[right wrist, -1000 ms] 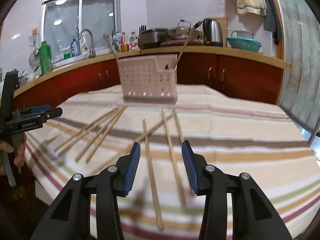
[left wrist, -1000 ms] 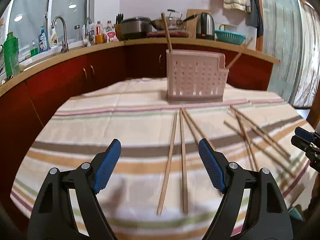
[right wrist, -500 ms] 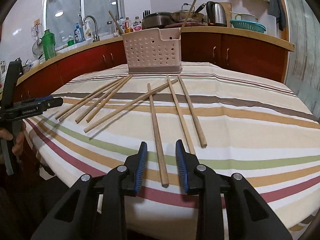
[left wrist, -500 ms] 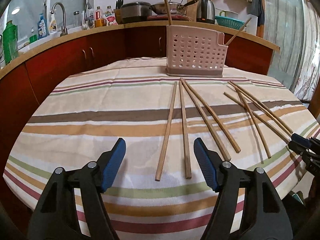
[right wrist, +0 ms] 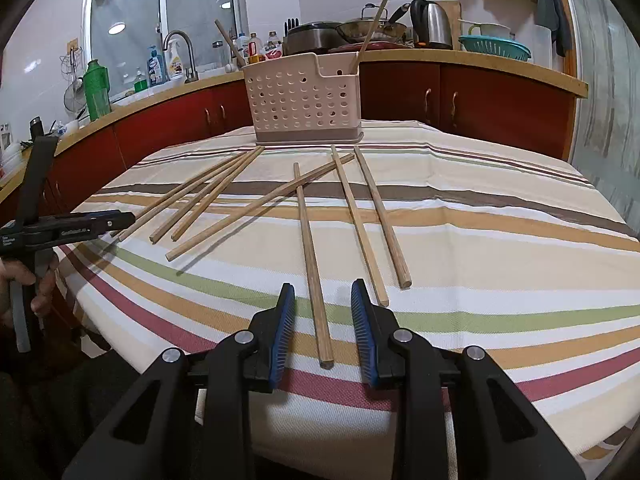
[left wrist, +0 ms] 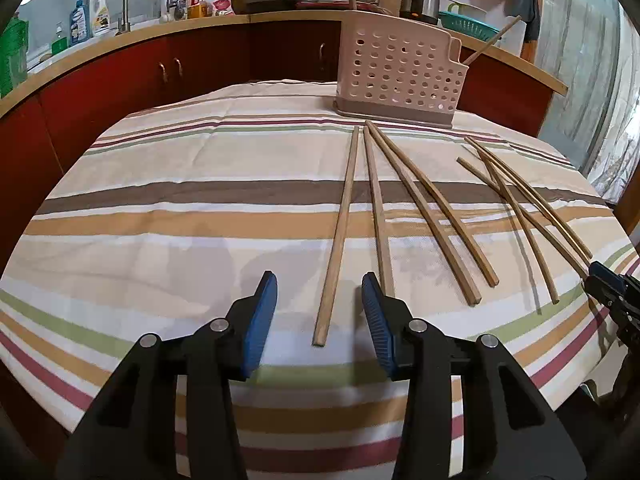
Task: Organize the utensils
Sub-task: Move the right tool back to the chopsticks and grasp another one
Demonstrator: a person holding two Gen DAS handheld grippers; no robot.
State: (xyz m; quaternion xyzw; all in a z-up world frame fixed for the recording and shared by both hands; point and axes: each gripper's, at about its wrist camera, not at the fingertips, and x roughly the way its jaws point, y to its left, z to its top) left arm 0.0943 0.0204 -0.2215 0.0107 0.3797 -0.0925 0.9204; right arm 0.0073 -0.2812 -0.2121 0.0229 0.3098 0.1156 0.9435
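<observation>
The left gripper [left wrist: 319, 318] stands open, its black plastic arms ending in ribbed blue pads [left wrist: 259, 322] with a wide gap between them. Between those pads lies the near, square-cut end of one wooden chopstick [left wrist: 339, 236], a long straight pale-brown stick running away from the gripper toward the holder. Just right of it, a second chopstick [left wrist: 376, 208] passes close by the right pad; whether it touches cannot be told. Further right two more sticks [left wrist: 432, 216] fan out side by side, and beyond them, well right of the gripper, a thinner loose bunch [left wrist: 516, 208] crosses itself.

The right gripper [right wrist: 323, 322] is also open, though its blue ridged pads [right wrist: 282, 330] sit closer together. A chopstick [right wrist: 310, 256] lies between them without being pinched, its blunt end reaching back near the pad roots. Ahead and to the right, two sticks [right wrist: 370, 216] lie nearly parallel; ahead and to the left, several more [right wrist: 208, 192] spread in a fan.

Straight ahead of both grippers, at the far side of the table, stands the utensil holder [right wrist: 302, 100], a pinkish plastic box pierced with round holes on a darker base, with two chopsticks leaning out of it. Everything rests on a woven tablecloth [right wrist: 500, 240] striped cream, tan, brown, green and dull red.
</observation>
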